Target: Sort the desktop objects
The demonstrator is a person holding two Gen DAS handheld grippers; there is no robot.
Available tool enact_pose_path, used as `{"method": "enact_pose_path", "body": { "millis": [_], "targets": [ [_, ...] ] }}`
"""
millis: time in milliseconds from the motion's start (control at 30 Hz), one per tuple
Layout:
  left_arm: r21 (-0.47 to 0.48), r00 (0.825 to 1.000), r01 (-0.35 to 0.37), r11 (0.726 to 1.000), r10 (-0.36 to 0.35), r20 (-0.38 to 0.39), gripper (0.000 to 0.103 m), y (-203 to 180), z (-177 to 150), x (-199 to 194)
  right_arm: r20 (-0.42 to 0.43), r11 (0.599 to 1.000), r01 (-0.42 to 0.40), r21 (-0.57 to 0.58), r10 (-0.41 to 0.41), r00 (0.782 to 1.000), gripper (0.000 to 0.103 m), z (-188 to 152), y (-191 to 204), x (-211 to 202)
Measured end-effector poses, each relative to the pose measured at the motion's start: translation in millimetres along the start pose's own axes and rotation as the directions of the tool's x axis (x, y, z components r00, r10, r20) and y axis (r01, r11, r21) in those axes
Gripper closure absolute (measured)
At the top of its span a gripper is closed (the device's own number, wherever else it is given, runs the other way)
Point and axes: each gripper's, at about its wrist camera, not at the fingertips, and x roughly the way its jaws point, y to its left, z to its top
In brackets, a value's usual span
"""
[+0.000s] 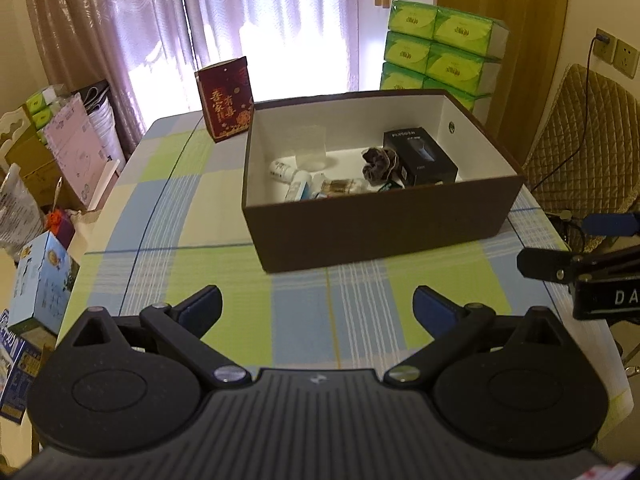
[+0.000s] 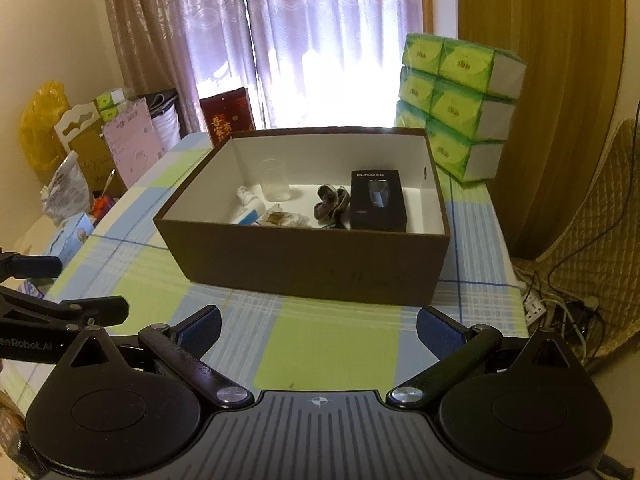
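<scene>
A brown box (image 1: 380, 228) (image 2: 304, 268) with a white inside stands on the checked tablecloth. In it lie a black carton (image 1: 420, 156) (image 2: 378, 200), a dark scrunchie (image 1: 378, 164) (image 2: 332, 202), a clear plastic cup (image 1: 310, 148) (image 2: 275, 184), a white bottle (image 1: 282, 170) (image 2: 248, 196) and small packets (image 1: 316, 190) (image 2: 276, 218). My left gripper (image 1: 318, 306) hovers open in front of the box, nothing between its fingers. My right gripper (image 2: 318, 326) is open too, empty, just short of the box's near wall. Each gripper shows at the edge of the other's view.
A red gift bag (image 1: 226, 98) (image 2: 228, 118) stands behind the box. Green tissue packs (image 1: 440, 46) (image 2: 460, 108) are stacked at the back right. Boxes and bags (image 1: 60, 148) crowd the floor left of the table. A quilted chair (image 2: 592, 240) and cables are on the right.
</scene>
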Motion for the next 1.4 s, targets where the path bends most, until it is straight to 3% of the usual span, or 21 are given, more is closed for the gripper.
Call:
{"method": "enact_pose_path", "body": {
  "millis": [633, 1400],
  "targets": [
    [0.020, 0.999, -0.041, 0.999, 0.041, -0.022, 0.003, -13.4, -29.3, -17.4, 0.013, 1.000, 0.008, -0.013, -0.007, 1.000, 0.002, -25.3, 5.0, -23.5],
    [0.026, 0.996, -0.065, 0.998, 0.067, -0.063, 0.003, -8.2, -46.6, -9.2, -0.041, 1.000, -0.002, -0.024, 0.001, 0.999, 0.002, -40.9, 18.8, -15.5]
  ]
}}
